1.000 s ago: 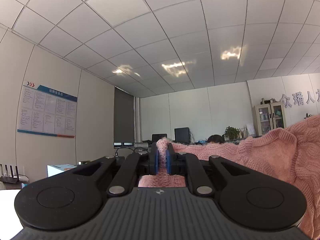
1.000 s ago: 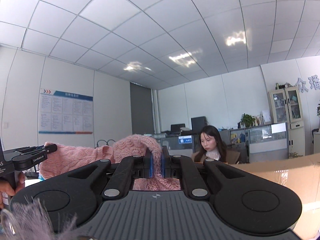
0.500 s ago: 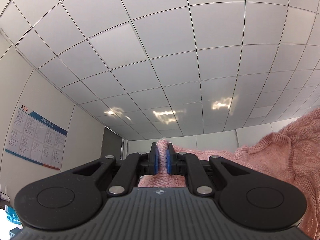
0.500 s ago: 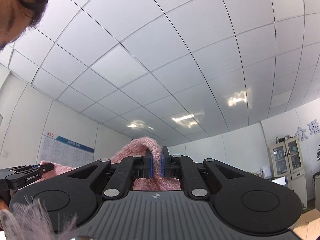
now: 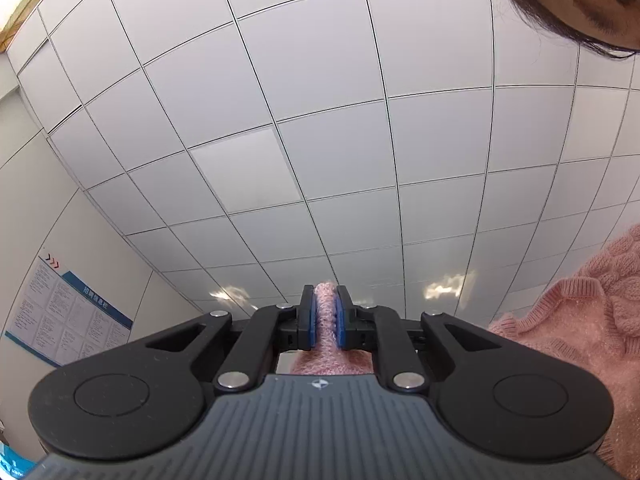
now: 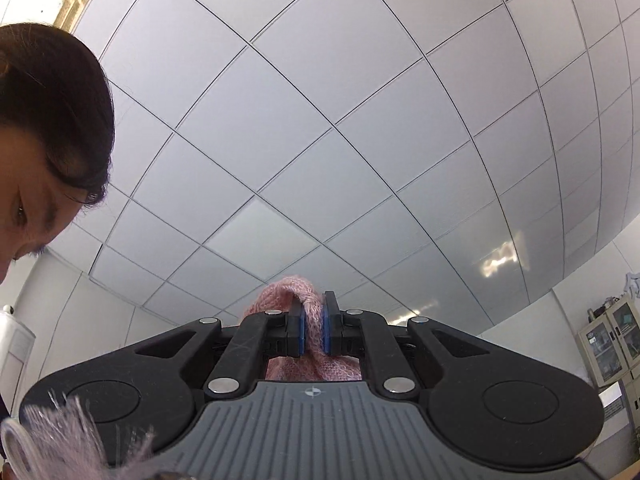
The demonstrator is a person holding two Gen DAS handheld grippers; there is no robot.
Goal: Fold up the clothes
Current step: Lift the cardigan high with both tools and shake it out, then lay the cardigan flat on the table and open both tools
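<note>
Both grippers are pointing steeply up at the tiled ceiling [image 5: 340, 128], each one clamping a fold of the pink knit sweater [image 5: 568, 340].

Left gripper [image 5: 325, 292]: jaws are nearly closed and just starting to ease apart, with the blue pads [image 5: 311, 322] pressing a narrow ridge of knit between them. The ridge is running along the finger axis, its tip poking out just past the fingertips and the rest dropping below toward the gripper body. More of the sweater is bunching at the right edge of this view, cable-knit texture showing, ribbed edge facing left.

Right gripper [image 6: 313, 300]: jaws are all but closed on another fold of the same sweater. Here the knit is humping up over the left fingertip and draping off to the left, with the remainder hanging down between the fingers.

Can't tell the garment's overall long axis; only the pinched parts and one bunch are showing.

A person's head is leaning into both views at the edges. A wall poster [image 5: 68, 312] is sitting lower left in the left view, a glass-door cabinet [image 6: 612, 344] lower right in the right view.
</note>
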